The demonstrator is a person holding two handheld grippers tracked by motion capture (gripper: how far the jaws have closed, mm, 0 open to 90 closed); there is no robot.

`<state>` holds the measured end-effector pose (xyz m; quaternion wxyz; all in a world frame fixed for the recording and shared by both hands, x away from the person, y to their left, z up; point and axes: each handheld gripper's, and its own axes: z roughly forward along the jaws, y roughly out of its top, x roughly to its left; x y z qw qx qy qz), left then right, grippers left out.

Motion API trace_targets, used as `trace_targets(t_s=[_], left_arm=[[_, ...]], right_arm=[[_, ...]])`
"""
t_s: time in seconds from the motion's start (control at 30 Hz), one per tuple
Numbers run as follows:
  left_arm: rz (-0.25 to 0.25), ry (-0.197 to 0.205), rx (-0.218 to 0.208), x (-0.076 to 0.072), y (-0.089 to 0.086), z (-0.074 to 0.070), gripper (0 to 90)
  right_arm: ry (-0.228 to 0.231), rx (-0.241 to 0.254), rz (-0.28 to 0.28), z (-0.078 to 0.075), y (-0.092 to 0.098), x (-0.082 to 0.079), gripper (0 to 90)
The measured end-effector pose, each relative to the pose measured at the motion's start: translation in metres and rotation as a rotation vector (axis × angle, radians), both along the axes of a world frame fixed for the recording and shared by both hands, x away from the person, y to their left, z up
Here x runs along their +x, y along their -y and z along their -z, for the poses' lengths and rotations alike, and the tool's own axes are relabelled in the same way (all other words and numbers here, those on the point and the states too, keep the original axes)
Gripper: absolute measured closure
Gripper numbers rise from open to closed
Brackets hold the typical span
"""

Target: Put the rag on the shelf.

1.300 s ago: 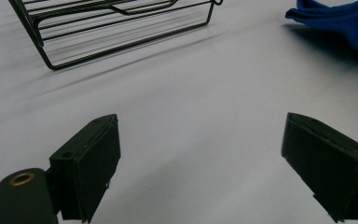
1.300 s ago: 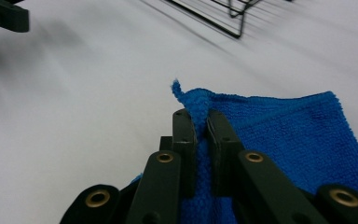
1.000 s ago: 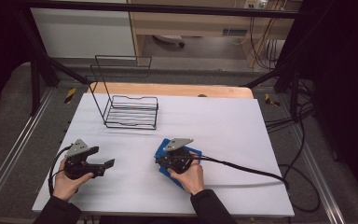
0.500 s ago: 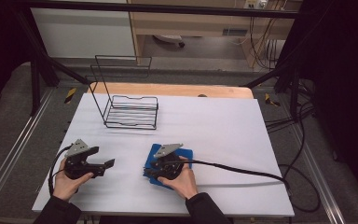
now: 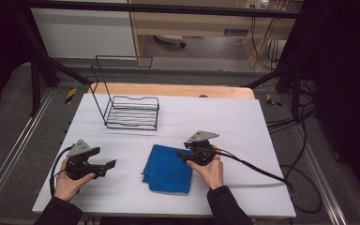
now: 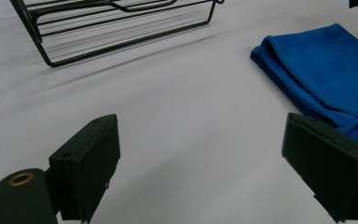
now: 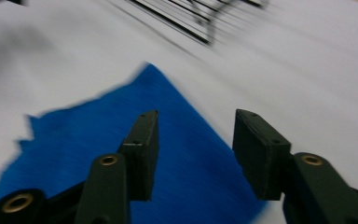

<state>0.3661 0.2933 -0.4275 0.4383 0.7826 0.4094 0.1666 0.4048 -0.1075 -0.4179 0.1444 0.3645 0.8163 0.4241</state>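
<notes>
Near the worktop's front-left corner, the left gripper rests with jaws spread wide and empty. The folded blue cloth lies at front centre, its long axis running front to back. Just right of it, touching its edge, the nearer right gripper has just been opening its jaws, with nothing pinched between them.

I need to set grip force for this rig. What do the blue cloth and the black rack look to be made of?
The blue cloth looks like soft microfibre or terry, matte: it lies folded in layers with rounded edges and a fine nap. The black rack seems to be thin metal wire with a dark coating, judging by its straight, rigid bars; the coating type is unclear.
</notes>
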Motion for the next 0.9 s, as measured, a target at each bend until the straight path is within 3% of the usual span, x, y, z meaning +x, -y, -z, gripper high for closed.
trace_targets(t_s=[0.1,0.23,0.33,0.37,0.43,0.6,0.67,0.77,0.83,0.9], left_arm=[[0.002,-0.002,0.001,0.0,0.002,0.001,11.4],[0.006,-0.007,0.004,0.001,0.003,0.001,11.4],[0.006,-0.007,0.003,0.001,0.002,0.001,11.4],[0.006,-0.007,0.003,0.001,0.002,0.001,11.4],[0.004,-0.008,-0.001,0.001,0.003,0.001,11.6],[0.007,-0.016,0.0,0.001,0.003,0.002,11.8],[0.004,-0.016,0.001,0.0,0.003,0.002,11.8],[0.002,-0.014,-0.007,0.0,0.003,0.001,11.8],[0.001,-0.017,-0.013,-0.001,0.003,0.001,11.6],[-0.004,-0.017,-0.012,-0.001,0.004,-0.001,10.4]], right_arm=[[-0.061,-0.024,0.077,0.016,0.018,0.007,57.4],[-0.123,-0.023,0.107,0.032,0.024,0.011,61.4],[-0.155,0.008,0.11,0.035,0.022,0.013,72.5],[-0.155,0.008,0.11,0.035,0.022,0.013,72.5],[-0.188,0.047,0.112,0.035,0.02,0.015,83.8],[-0.133,0.087,0.104,0.03,0.017,0.023,86.1],[-0.108,0.084,0.097,0.028,0.014,0.03,86.1],[-0.106,0.067,0.088,0.029,0.012,0.036,85.3],[-0.118,0.06,0.079,0.031,0.012,0.039,82.2],[-0.079,0.051,0.057,0.028,0.014,0.038,72.9]])
